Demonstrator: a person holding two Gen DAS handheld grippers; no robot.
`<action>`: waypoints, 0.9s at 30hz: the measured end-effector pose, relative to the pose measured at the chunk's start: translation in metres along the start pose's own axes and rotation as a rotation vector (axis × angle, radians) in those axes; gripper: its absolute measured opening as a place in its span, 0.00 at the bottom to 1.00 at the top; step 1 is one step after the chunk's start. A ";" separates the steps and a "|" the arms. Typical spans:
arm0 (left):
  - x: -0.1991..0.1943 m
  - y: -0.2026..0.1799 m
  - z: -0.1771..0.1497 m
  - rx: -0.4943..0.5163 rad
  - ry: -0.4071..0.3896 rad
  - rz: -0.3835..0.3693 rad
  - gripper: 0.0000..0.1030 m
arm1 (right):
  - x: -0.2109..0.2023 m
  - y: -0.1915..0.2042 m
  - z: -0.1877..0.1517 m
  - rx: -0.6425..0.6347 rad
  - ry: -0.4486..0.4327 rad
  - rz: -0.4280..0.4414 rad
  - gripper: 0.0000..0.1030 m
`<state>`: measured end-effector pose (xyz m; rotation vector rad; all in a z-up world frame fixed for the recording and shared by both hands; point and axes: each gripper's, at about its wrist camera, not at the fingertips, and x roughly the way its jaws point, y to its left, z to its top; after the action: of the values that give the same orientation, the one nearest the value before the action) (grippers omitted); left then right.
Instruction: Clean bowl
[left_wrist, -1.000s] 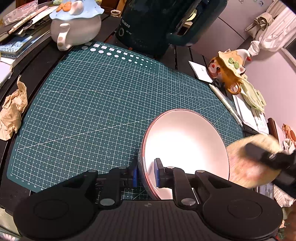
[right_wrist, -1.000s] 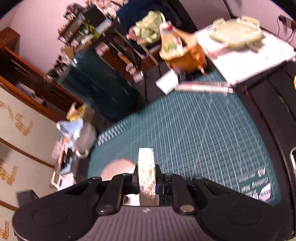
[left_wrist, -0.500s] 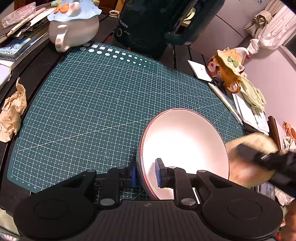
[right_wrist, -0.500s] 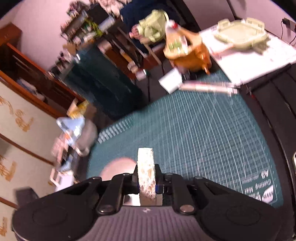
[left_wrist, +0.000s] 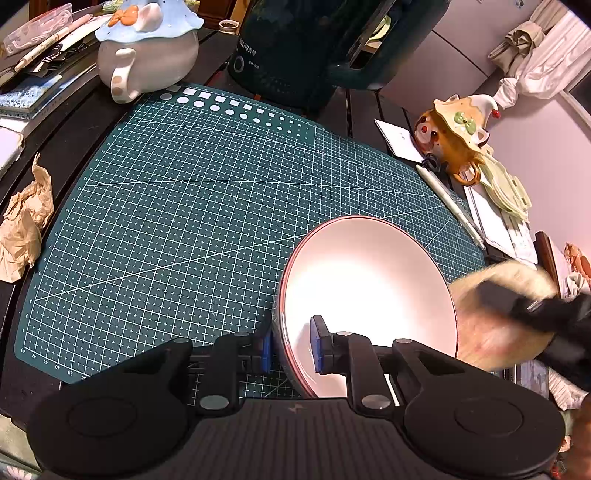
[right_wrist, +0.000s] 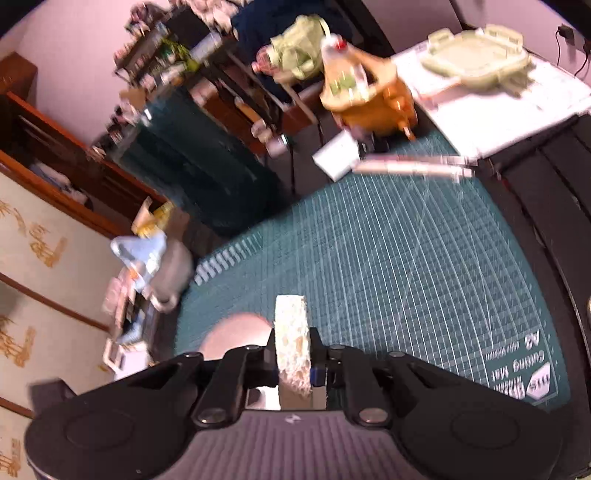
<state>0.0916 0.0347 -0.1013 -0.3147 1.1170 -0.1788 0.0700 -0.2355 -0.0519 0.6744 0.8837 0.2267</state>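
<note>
A white bowl (left_wrist: 365, 291) with a thin red rim stands tilted on its edge over the green cutting mat (left_wrist: 207, 206). My left gripper (left_wrist: 288, 349) is shut on the bowl's near rim, one blue pad inside and one outside. At the bowl's right, blurred, my right gripper (left_wrist: 517, 306) holds a round tan sponge (left_wrist: 491, 325). In the right wrist view the right gripper (right_wrist: 293, 363) is shut on the sponge (right_wrist: 291, 339), seen edge-on. Part of the bowl (right_wrist: 236, 334) shows to its left.
A grey teapot with blue lid (left_wrist: 147, 55), a dark green kettle (left_wrist: 306, 44) and an orange figurine mug (left_wrist: 458, 136) ring the mat. Crumpled brown paper (left_wrist: 26, 221) lies at the left, a pen (left_wrist: 450, 203) and papers at the right.
The right gripper with the sponge has shifted slightly beside the bowl's right rim. The bowl and the left gripper have stayed put.
</note>
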 end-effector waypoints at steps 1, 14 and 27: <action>0.000 0.000 0.000 0.000 0.000 0.000 0.17 | 0.000 -0.001 0.000 0.002 -0.002 0.003 0.12; 0.001 0.001 0.000 0.003 0.001 0.003 0.17 | 0.008 -0.001 0.000 0.008 0.021 -0.003 0.12; 0.002 0.001 0.003 -0.009 0.000 0.000 0.17 | 0.015 0.001 -0.002 0.000 0.047 -0.014 0.12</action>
<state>0.0957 0.0351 -0.1023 -0.3227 1.1182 -0.1740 0.0777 -0.2270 -0.0620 0.6652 0.9326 0.2309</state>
